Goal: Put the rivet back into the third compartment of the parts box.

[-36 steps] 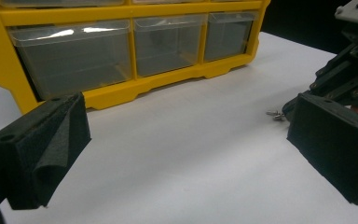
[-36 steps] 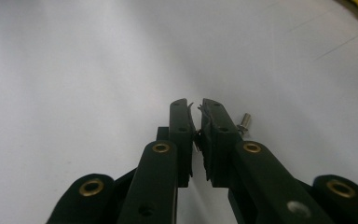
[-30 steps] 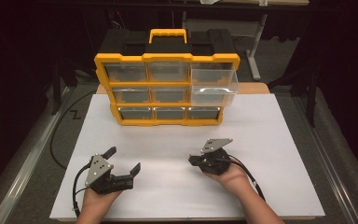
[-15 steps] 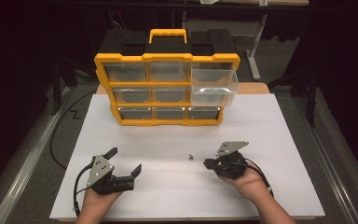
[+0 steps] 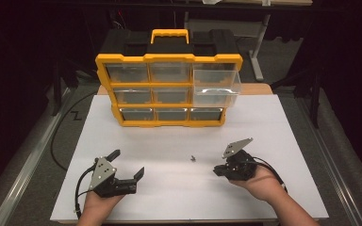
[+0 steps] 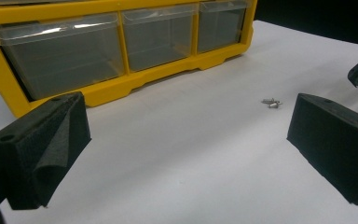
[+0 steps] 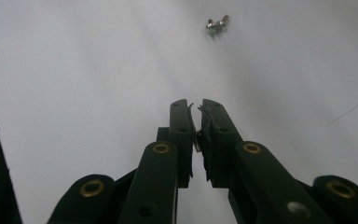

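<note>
On the left, the left gripper (image 5: 128, 170) rests low on the white desk (image 5: 287, 122) with its jaws wide apart and nothing between them. In the left gripper view the little screws (image 6: 271, 102) lie ahead and off to the side, at about 1 o'clock, past the far jaw. The screws are well apart from this gripper.

In the middle of the high view, the screws (image 5: 193, 158) sit by themselves on the bare desk, in front of the yellow drawer box (image 5: 169, 89). One clear drawer (image 5: 215, 87) at the top right of the box is pulled out.

On the right, the right gripper (image 5: 217, 171) has its jaws pressed together, and I see no screw in them. In the right gripper view the screws (image 7: 216, 24) lie straight ahead, at about 12 o'clock, a little way past the tips. The pair lies slanted, one end nearer 1 o'clock. This gripper looks nearer to the screws, so I think it is the one to reach forward, after it opens.
</note>
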